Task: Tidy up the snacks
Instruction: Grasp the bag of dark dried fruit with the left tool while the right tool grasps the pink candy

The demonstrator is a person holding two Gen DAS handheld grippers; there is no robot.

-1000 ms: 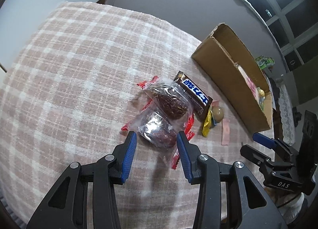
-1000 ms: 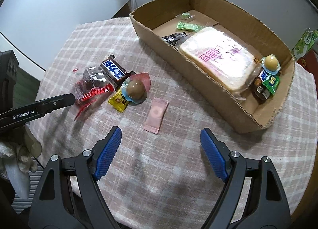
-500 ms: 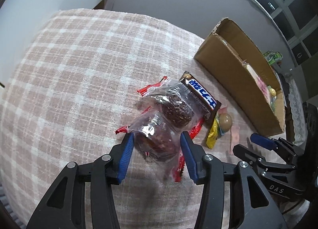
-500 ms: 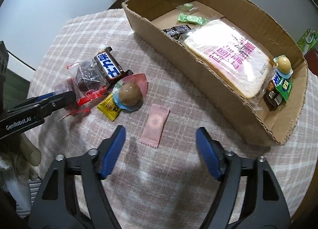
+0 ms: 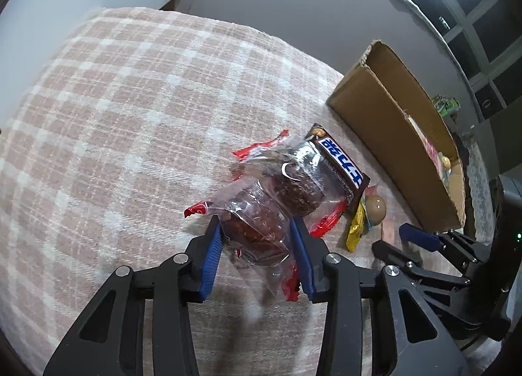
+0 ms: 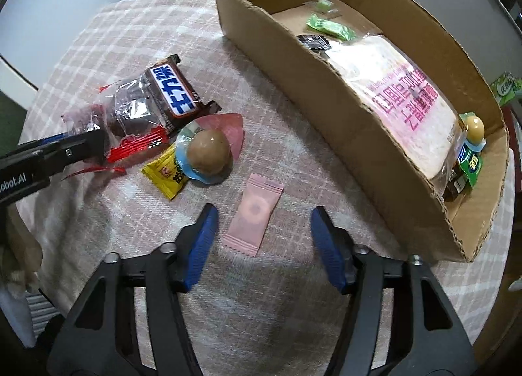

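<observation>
My left gripper [image 5: 256,229] is open with its blue pads on either side of a clear packet of dark cake [image 5: 257,222] with red ends; I cannot tell if the pads touch it. A second clear cake packet [image 5: 298,185] and a brown chocolate bar [image 5: 341,164] lie just beyond. My right gripper [image 6: 262,224] is open around a pink sachet [image 6: 254,214] on the checked cloth. A brown ball sweet in blue wrap [image 6: 208,151] and a yellow packet [image 6: 166,175] lie past it. The cardboard box [image 6: 326,89] holds a bread bag [image 6: 401,95] and small snacks.
The round table has a pink checked cloth [image 5: 114,115]. The box [image 5: 385,134] stands at its far right side. The left gripper [image 6: 49,154] shows at the left of the right wrist view, the right gripper [image 5: 424,239] at the right of the left wrist view.
My left gripper moved forward so its pads now flank the near cake packet. My right gripper moved forward and down over the pink sachet, and its jaws narrowed a little.
</observation>
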